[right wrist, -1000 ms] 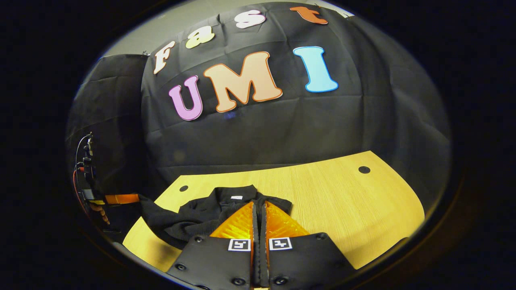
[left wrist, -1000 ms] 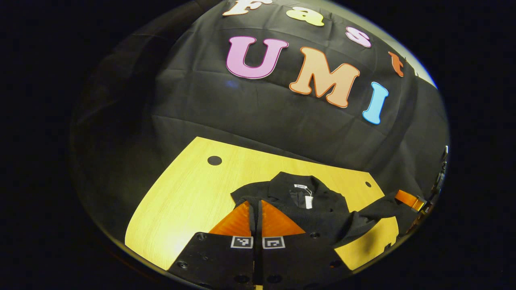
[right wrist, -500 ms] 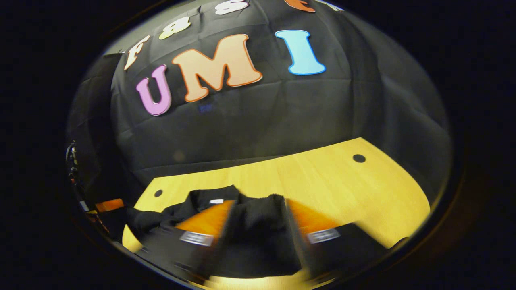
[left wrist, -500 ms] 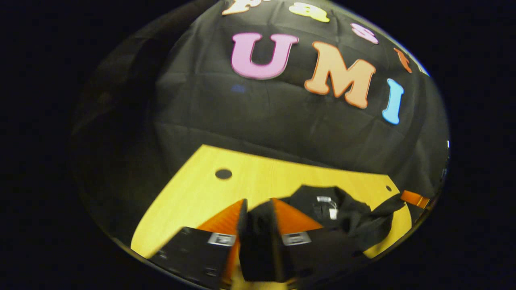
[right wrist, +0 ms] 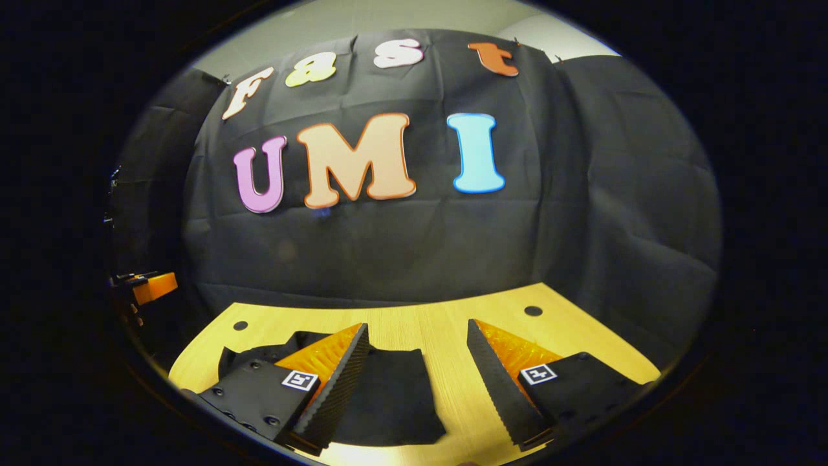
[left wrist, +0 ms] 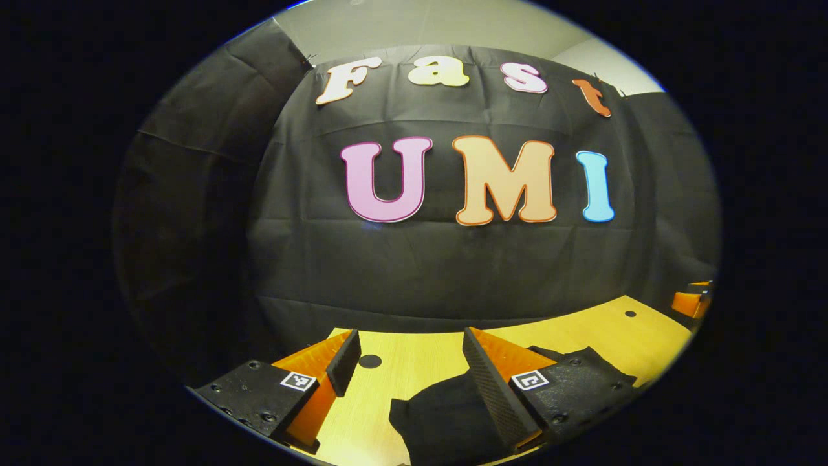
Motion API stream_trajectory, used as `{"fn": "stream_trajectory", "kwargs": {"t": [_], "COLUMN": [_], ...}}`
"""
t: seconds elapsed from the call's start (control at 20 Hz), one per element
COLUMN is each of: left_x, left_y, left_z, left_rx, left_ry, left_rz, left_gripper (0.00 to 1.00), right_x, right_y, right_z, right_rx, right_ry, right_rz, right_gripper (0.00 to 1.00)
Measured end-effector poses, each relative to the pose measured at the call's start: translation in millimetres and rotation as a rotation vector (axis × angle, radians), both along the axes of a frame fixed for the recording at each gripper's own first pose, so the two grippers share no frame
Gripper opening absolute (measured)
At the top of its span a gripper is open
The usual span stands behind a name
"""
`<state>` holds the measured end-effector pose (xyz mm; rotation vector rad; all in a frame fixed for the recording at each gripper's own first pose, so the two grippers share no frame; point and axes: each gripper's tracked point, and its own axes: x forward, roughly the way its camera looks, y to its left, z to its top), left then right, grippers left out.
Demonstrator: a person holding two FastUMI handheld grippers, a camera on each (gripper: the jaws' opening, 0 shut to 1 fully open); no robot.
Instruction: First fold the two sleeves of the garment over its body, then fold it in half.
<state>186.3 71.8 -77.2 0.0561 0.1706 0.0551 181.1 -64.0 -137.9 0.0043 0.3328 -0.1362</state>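
Both claws, left (left wrist: 409, 356) and right (right wrist: 417, 349), now spread wide, off the black garment (right wrist: 388, 395) on the table (right wrist: 582, 336).

A recording booth set up for handling trials, not a lived-in room.

Black cloth (left wrist: 453, 272) hangs as a backdrop on all sides, with a plain pale wall (left wrist: 427, 26) showing above its top edge. A light wooden table (right wrist: 427, 327) with round cable holes (right wrist: 533, 310) stands against it, lit brightly from above.
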Motion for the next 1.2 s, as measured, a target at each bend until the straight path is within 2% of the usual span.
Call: {"fn": "stream_trajectory", "kwargs": {"t": [0.2,0.25,0.3,0.4,0.45,0.5,0.65,0.7,0.75,0.8,0.85,1.2], "left_x": [-60,-77,-93,-124,-143,-158,-194,-203,-209,-216,-222,-244], "left_y": [-26,-34,-42,-53,-56,-62,-80,-88,-95,-102,-106,-134], "left_z": [36,42,50,64,67,75,89,93,98,102,108,138], "left_rx": [0.015,0.012,0.009,0.006,0.004,0.004,0.04,0.044,0.041,0.038,0.036,0.072], "left_ry": [-0.072,-0.08,-0.093,-0.121,-0.126,-0.141,-0.155,-0.157,-0.159,-0.161,-0.168,-0.219], "left_rz": [-0.005,-0.007,-0.005,0.009,0.022,0.019,0.004,-0.005,-0.013,-0.014,-0.018,-0.058], "left_gripper": [0.93,0.93,0.93,0.92,0.92,0.92,0.93,0.92,0.92,0.92,0.93,0.93], "right_x": [-62,-81,-100,-142,-162,-181,-226,-236,-245,-253,-261,-285], "right_y": [-6,-8,-7,-6,-6,-8,-16,-15,-17,-21,-25,-39], "right_z": [20,26,31,40,44,47,59,61,61,57,56,86], "right_rx": [0.024,0.035,0.045,0.056,0.055,0.047,0.013,0.015,0.022,0.035,0.052,0.089], "right_ry": [-0.046,-0.061,-0.08,-0.112,-0.125,-0.137,-0.186,-0.193,-0.191,-0.179,-0.175,-0.261], "right_rz": [0.03,0.037,0.05,0.079,0.087,0.087,0.09,0.098,0.105,0.109,0.108,0.094], "right_gripper": [0.97,0.92,0.97,0.97,0.92,0.96,0.96,0.92,0.96,0.92,0.96,0.96]}}
